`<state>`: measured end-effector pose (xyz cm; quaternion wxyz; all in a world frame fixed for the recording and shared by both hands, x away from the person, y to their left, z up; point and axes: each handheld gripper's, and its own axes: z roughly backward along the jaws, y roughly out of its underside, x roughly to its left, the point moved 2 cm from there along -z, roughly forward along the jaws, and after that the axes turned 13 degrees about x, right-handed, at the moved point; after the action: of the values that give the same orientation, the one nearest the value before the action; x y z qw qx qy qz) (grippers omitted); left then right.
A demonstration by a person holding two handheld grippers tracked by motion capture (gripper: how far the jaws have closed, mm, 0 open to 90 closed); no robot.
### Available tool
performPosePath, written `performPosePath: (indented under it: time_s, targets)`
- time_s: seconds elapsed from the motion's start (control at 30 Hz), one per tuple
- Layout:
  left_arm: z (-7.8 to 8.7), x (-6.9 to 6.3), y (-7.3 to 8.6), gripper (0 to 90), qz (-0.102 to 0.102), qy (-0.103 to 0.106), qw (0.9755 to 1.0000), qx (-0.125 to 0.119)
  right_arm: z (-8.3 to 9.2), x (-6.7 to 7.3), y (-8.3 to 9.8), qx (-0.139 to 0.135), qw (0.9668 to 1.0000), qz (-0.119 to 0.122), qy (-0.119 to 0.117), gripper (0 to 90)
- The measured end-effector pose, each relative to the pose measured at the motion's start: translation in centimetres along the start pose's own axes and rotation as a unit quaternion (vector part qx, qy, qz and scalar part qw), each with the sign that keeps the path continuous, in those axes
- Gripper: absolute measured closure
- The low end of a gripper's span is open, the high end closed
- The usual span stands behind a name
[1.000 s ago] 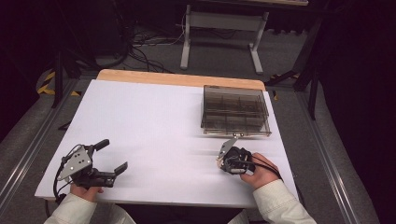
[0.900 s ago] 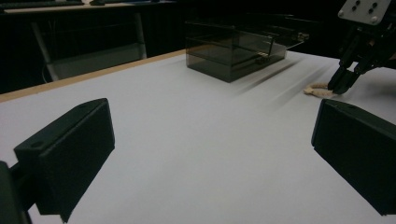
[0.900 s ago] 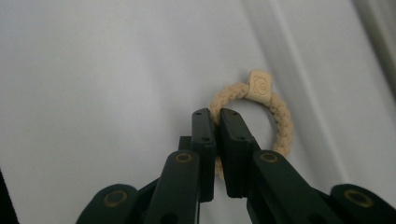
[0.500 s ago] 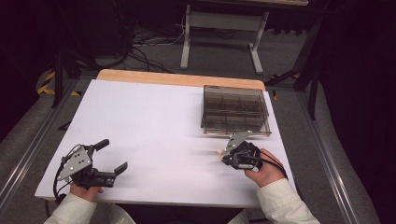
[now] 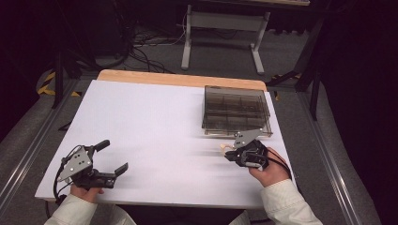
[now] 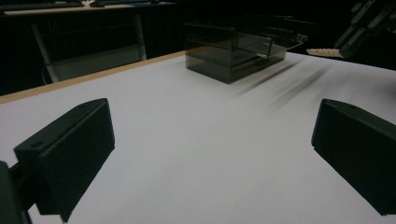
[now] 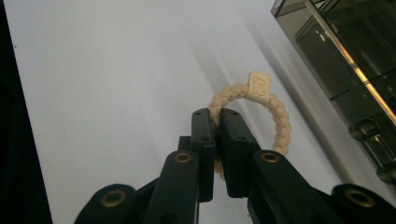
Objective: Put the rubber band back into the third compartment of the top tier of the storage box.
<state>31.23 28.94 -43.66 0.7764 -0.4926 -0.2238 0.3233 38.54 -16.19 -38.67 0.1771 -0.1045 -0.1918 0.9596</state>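
Right gripper point(image 7: 215, 122) clamped on a cream braided hair tie point(image 7: 261, 108), pinching just one strand of the loop near its lower left, square bead point(image 7: 259, 86) on the far side of the ring; hanging free above the white tabletop point(image 5: 155, 122), just in front of the smoked clear organizer box point(image 5: 237, 110). Left gripper point(image 5: 112, 157) with jaws spread wide and nothing between them, resting near the table's front left corner, well apart from the box.

Risks, judged from this hold: thin bite on a soft, springy braid, so likely to slip or twist out if swung fast; loop dangling below the pads and apt to catch on the box's front wall or on a divider when carried over; bead weight pulling the ring to one side, so may land across two compartments rather than in one. Lid or open top hard to tell from the dark plastic; a closed lid would mean a bounce off it.

Room and edges: broad bare tabletop left of the box, free for any swing; right of the box only a narrow strip before the table edge, and the wooden back edge point(image 5: 183, 78) just behind the box, so approach from the front or left looks safest
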Motion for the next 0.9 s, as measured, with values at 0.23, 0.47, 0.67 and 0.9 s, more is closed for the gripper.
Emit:
performPosePath:
  time_s: [0.23,0.47,0.67,0.9]
  targets:
    - [0.0,0.0,0.0,0.2,0.0,-0.002,1.0,0.0,0.8,-0.3,0.0,-0.014,0.9997,-0.015,0.014,84.7]
    - [0.0,0.0,0.0,0.2,0.006,0.002,1.0,-0.002,1.4,-0.4,0.0,-0.026,0.9993,-0.018,0.017,84.5]
    - [0.0,0.1,0.0,0.2,0.006,-0.001,1.0,-0.003,1.8,-0.7,0.1,-0.036,0.9989,-0.021,0.023,84.5]
    - [0.0,0.1,0.0,0.2,0.005,-0.003,1.0,-0.003,2.2,-0.8,-0.1,-0.039,0.9986,-0.026,0.027,84.4]
